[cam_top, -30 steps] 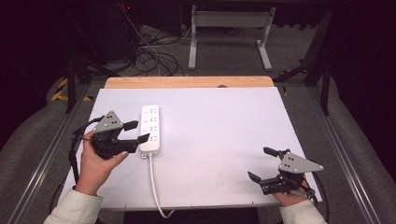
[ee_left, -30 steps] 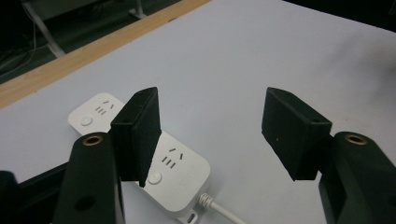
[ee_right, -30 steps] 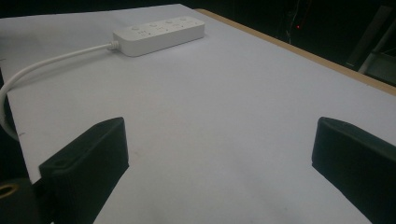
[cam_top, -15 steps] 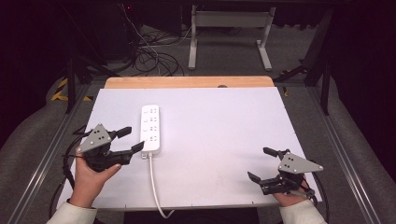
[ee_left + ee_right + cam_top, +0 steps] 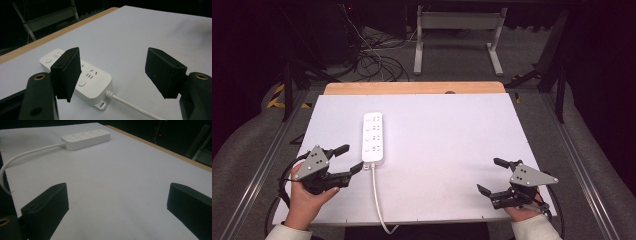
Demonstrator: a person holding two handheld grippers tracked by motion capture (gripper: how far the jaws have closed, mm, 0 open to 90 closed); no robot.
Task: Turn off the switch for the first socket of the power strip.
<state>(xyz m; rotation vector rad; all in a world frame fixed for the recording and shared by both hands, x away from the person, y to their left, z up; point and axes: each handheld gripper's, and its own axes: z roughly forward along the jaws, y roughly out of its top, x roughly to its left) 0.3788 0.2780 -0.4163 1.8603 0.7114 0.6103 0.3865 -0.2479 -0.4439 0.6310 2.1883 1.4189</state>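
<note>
Left hand-held gripper gapes just beside power strip, near table edge.

white power strip lies flat on white table, left of centre, long axis running away from person. socket faces up, round buttons beside them. white cable leaves near end, trails off front edge.

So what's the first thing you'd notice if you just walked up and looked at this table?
Probably the white power strip, lying left of the middle on the pale table, with its white cord running off the near edge. Next, the two black grippers: the left gripper sits open just beside the strip's cord end, and the right gripper rests open at the near right corner.
</note>
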